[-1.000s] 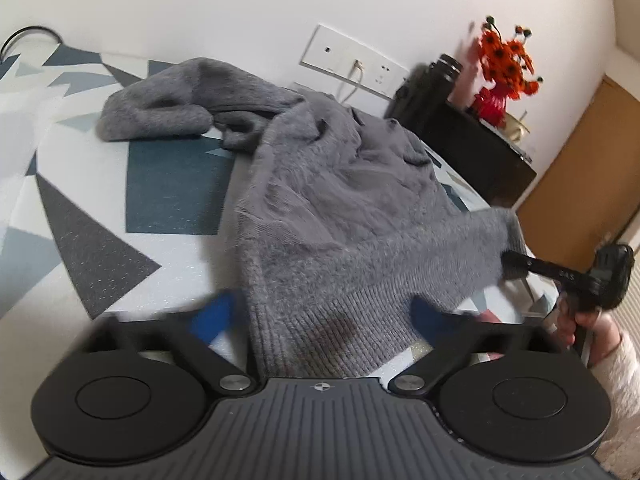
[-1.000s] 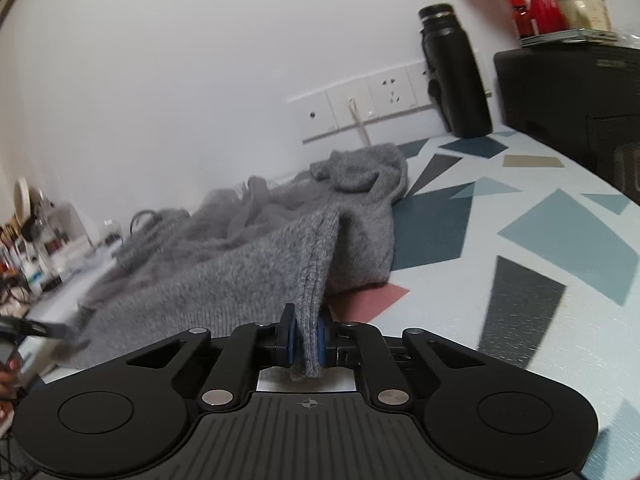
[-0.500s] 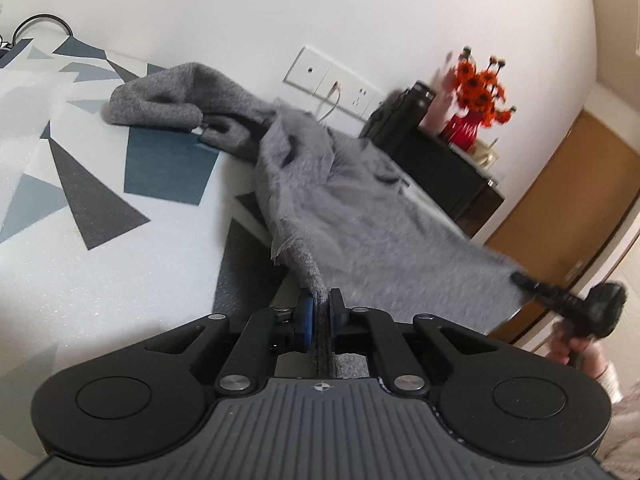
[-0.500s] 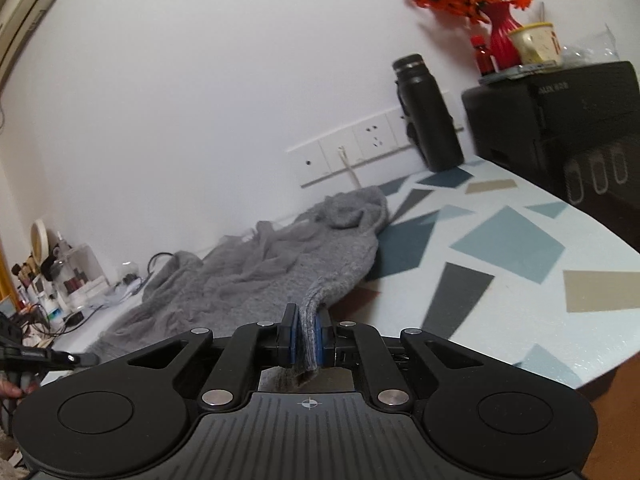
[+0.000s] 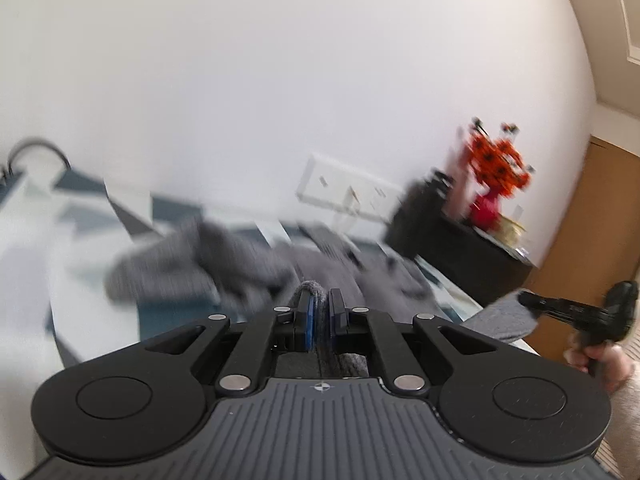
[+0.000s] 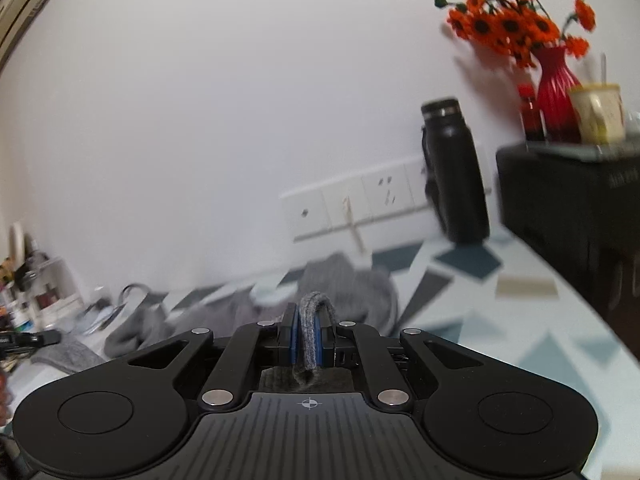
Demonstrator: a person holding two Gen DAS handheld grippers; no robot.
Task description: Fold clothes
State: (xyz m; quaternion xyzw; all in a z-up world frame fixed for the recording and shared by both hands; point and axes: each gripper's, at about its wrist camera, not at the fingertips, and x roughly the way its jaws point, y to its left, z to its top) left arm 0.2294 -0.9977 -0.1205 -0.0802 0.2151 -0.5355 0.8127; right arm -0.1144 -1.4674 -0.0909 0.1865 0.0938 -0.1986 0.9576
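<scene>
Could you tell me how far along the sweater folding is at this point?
Early. Done: both grips are made. The left hand-held gripper and the right hand-held gripper are each shut on an edge of the grey sweater. In hand: that edge is raised. Left: no fold shows; the rest lies bunched on the patterned table, so every fold remains.

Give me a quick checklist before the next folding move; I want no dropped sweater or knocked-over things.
1. Left tool pinching the sweater hem: ok, knit sits between closed jaws.
2. Right tool pinching the sweater: ok, a fold loops over its jaws.
3. Sweater hanging flat between the tools: cannot tell, the left view is blurred.
4. Black bottle apart from the cloth: ok.
5. Red vase and mug off the table, on the black cabinet: ok.
6. Bare patterned table to lay it down: ok on the right side.
</scene>
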